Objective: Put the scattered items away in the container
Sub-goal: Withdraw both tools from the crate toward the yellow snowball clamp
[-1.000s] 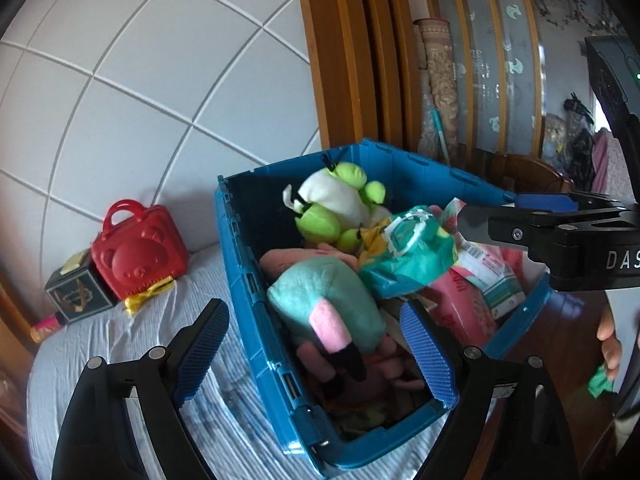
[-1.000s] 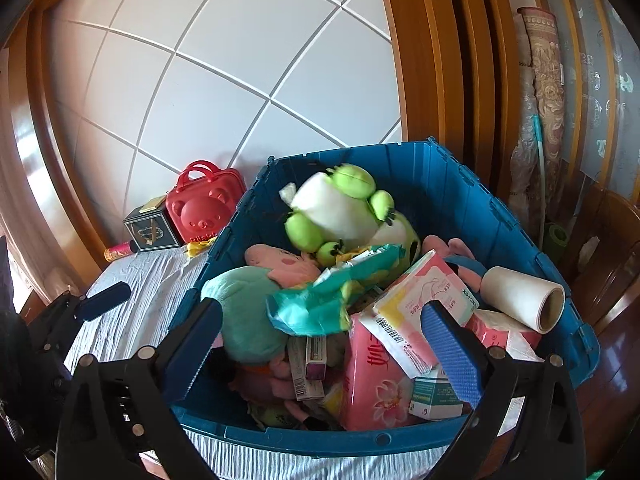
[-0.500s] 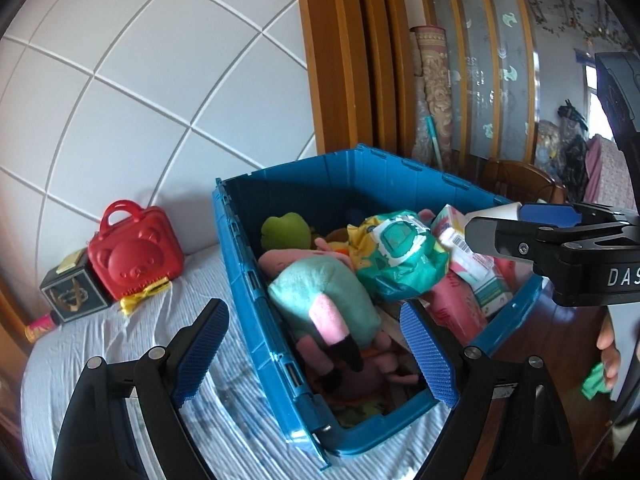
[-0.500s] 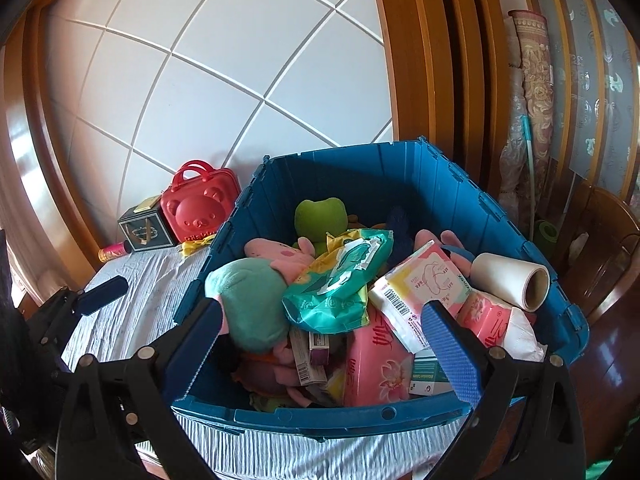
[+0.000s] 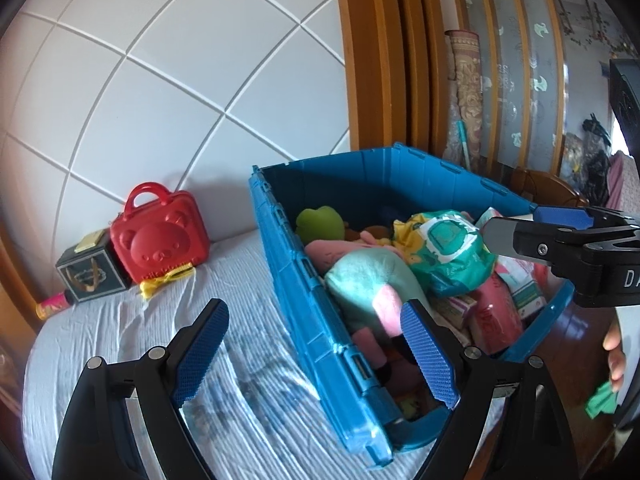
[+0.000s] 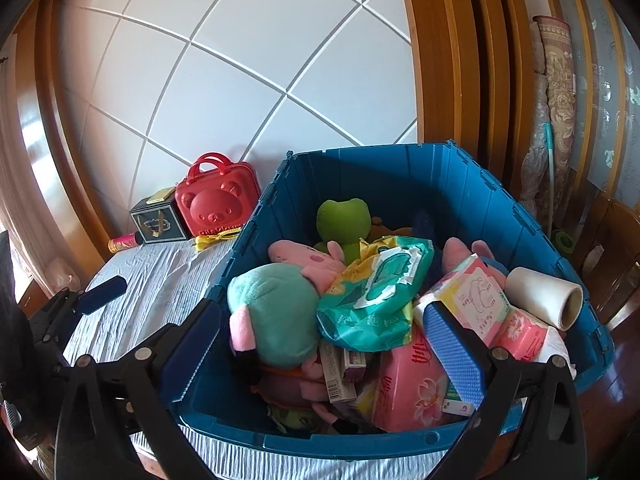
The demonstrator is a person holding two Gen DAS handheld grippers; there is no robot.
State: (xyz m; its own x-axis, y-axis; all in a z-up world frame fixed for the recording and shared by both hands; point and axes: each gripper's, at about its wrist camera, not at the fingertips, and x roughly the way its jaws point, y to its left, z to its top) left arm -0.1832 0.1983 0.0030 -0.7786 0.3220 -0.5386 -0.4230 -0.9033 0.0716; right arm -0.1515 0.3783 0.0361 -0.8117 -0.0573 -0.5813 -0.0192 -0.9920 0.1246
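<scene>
A blue plastic crate [image 5: 304, 280] [image 6: 460, 184] stands on a striped bed sheet [image 5: 240, 320], heaped with things: a green frog plush [image 6: 344, 220] at the back, a teal plush [image 6: 276, 312], a green wipes pack [image 6: 376, 296], pink tissue packs [image 6: 476, 296] and a white roll [image 6: 544, 296]. My left gripper [image 5: 316, 348] is open and empty over the crate's left wall. My right gripper [image 6: 320, 348] is open and empty above the crate's near side; it also shows in the left wrist view [image 5: 560, 236].
A red bear-face case [image 5: 160, 236] [image 6: 220, 196], a dark gift box [image 5: 90, 276] and a small pink tube [image 5: 50, 304] lie on the sheet by the white tiled wall. Wooden frames and a rolled rug [image 6: 548, 108] stand behind the crate.
The green and white frog plush, above the heap a second ago, has dropped to the back of the crate. Both grippers have drawn back a little, still open.
</scene>
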